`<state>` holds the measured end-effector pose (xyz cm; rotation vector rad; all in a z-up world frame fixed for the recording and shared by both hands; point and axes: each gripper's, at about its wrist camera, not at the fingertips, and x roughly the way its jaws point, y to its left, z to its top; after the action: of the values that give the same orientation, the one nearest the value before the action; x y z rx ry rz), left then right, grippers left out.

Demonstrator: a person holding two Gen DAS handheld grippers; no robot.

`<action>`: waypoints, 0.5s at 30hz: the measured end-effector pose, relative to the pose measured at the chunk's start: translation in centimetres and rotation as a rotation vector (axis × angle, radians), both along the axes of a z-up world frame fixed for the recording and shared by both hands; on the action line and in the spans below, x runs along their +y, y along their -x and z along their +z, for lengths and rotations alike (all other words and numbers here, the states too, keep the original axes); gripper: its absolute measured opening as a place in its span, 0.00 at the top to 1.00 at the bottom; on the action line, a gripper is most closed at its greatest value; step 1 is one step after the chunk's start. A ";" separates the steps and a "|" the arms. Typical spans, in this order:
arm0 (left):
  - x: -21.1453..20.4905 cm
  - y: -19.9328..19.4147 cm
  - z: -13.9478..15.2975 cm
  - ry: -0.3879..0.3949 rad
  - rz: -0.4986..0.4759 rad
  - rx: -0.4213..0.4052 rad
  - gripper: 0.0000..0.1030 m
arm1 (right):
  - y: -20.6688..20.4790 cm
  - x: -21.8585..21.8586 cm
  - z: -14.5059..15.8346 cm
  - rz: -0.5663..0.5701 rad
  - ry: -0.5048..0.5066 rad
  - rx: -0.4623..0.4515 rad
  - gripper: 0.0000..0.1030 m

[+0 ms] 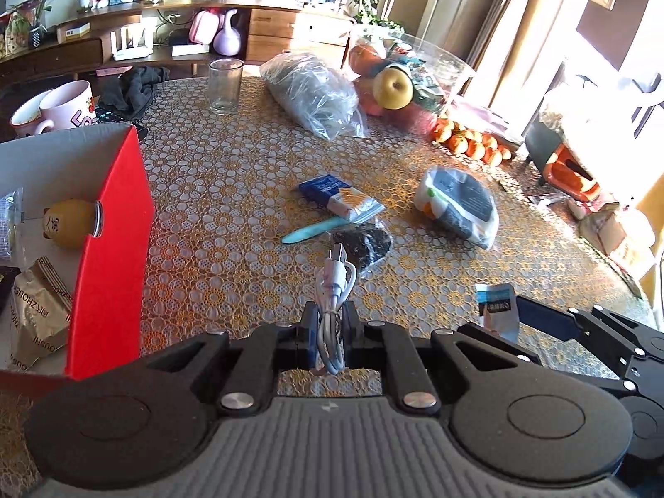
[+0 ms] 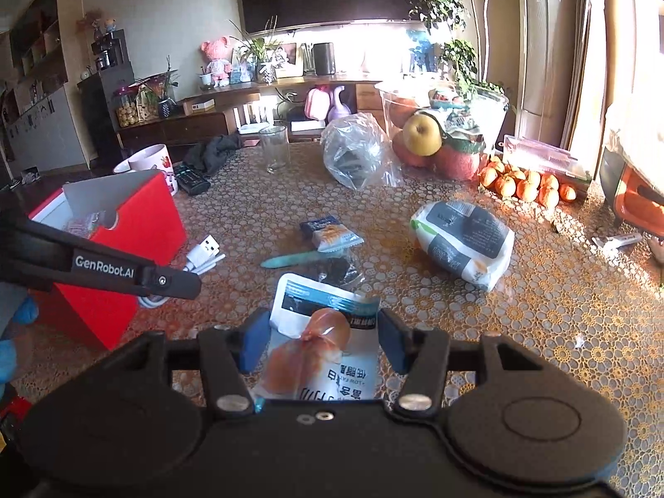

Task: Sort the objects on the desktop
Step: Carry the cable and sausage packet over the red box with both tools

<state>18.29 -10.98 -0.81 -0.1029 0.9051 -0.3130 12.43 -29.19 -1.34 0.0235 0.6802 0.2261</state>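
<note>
My left gripper (image 1: 330, 323) is shut on a coiled white USB cable (image 1: 334, 286) and holds it above the table, just right of the red box (image 1: 110, 249). The cable's plug also shows in the right wrist view (image 2: 206, 253). My right gripper (image 2: 321, 334) is shut on a white snack packet with a sausage picture (image 2: 321, 344), to the right of the left gripper. On the table ahead lie a blue snack packet (image 1: 340, 197), a teal knife-like tool (image 1: 311, 231), a dark packet (image 1: 367, 245) and a wrapped grey-white bag (image 1: 462, 205).
The red box holds a yellow figurine (image 1: 70, 222) and a gold packet (image 1: 37, 323). A glass (image 1: 225, 85), mugs (image 1: 68, 106), a clear plastic bag (image 1: 315, 93), a fruit bowl (image 1: 398, 79) and tangerines (image 1: 471, 143) stand at the table's far side.
</note>
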 end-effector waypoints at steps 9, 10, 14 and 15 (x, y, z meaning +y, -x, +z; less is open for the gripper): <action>2.2 2.9 2.7 0.058 -0.014 -0.027 0.90 | 1.7 1.7 2.9 0.022 0.001 -0.035 0.46; 2.7 3.2 3.0 0.062 -0.013 -0.029 0.90 | 1.9 1.9 3.2 0.027 0.001 -0.039 0.46; 4.4 4.0 3.8 0.086 0.006 -0.019 0.90 | 2.4 3.1 4.3 0.042 0.004 -0.053 0.46; 5.0 4.2 4.0 0.098 0.012 -0.013 0.90 | 2.5 3.5 4.6 0.048 0.003 -0.058 0.46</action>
<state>14.10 -5.97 3.17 -0.1963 0.8764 -0.3467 9.94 -25.74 3.21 -0.0024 0.6242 0.2713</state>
